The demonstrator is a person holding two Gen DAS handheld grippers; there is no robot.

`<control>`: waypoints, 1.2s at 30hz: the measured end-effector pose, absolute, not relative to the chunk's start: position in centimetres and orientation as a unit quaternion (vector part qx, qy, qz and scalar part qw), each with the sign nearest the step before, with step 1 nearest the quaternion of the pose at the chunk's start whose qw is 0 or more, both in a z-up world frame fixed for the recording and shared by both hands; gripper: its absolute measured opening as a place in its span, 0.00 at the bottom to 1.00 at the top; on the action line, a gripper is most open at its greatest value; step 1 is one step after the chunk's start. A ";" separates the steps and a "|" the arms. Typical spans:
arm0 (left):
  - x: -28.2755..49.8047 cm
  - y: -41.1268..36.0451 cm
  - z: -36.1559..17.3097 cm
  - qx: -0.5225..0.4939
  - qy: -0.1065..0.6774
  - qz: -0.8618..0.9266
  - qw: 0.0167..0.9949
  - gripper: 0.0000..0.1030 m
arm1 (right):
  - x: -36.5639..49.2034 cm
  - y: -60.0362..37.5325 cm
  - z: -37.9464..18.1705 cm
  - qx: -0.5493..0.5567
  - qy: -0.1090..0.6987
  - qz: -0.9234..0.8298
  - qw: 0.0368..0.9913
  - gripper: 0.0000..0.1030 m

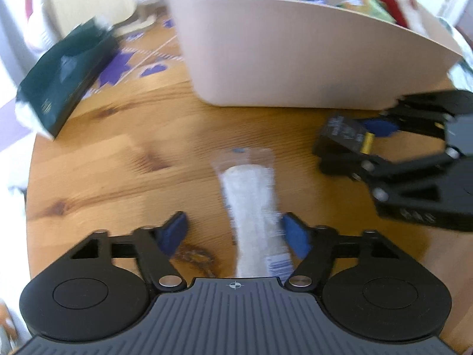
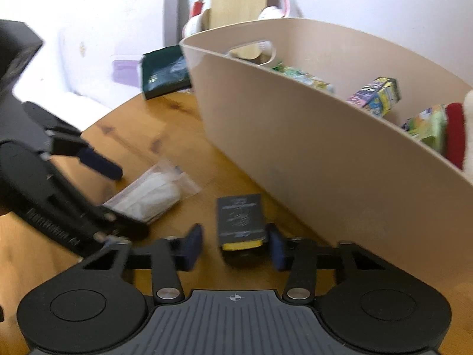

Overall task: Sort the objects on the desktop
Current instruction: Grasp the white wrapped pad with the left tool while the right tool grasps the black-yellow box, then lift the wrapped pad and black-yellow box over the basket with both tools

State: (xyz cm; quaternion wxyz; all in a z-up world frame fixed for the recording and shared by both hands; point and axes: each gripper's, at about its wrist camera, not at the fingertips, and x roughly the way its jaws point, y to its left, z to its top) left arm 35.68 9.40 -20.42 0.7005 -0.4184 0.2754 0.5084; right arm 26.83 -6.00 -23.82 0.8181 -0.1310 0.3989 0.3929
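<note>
A clear plastic bag with white cloth inside [image 1: 254,207] lies on the round wooden table [image 1: 103,177]. My left gripper [image 1: 235,233] is open, its blue pads on either side of the bag's near end. The bag also shows in the right wrist view [image 2: 153,192]. A small black box with a yellow end [image 2: 240,222] lies close to the beige basket [image 2: 295,148]. My right gripper [image 2: 235,248] is open around the box's near end. In the left wrist view the right gripper [image 1: 357,136] and the box [image 1: 346,131] show at the right.
The beige basket [image 1: 295,59] holds several colourful cartons [image 2: 378,94] and a red and white item [image 2: 456,134]. A dark green box [image 1: 62,80] lies at the table's far left. Red and white headphones on a wooden stand [image 2: 236,3] stand behind the basket.
</note>
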 end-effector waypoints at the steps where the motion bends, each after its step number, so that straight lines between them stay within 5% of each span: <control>1: 35.9 9.3 -20.3 -0.415 0.276 0.505 0.705 0.53 | 26.9 -5.9 -23.8 -0.132 0.398 0.388 0.820 0.29; 4: 36.4 9.2 -19.8 -0.412 0.273 0.500 0.711 0.33 | 26.6 -5.5 -23.7 -0.149 0.397 0.385 0.820 0.29; 10: 36.1 9.3 -19.8 -0.442 0.253 0.495 0.704 0.28 | 25.4 -5.4 -23.4 -0.167 0.402 0.389 0.812 0.29; 36: 35.0 5.6 -12.9 -0.428 0.173 0.525 0.715 0.27 | 21.9 -11.6 -17.1 -0.125 0.368 0.362 0.847 0.29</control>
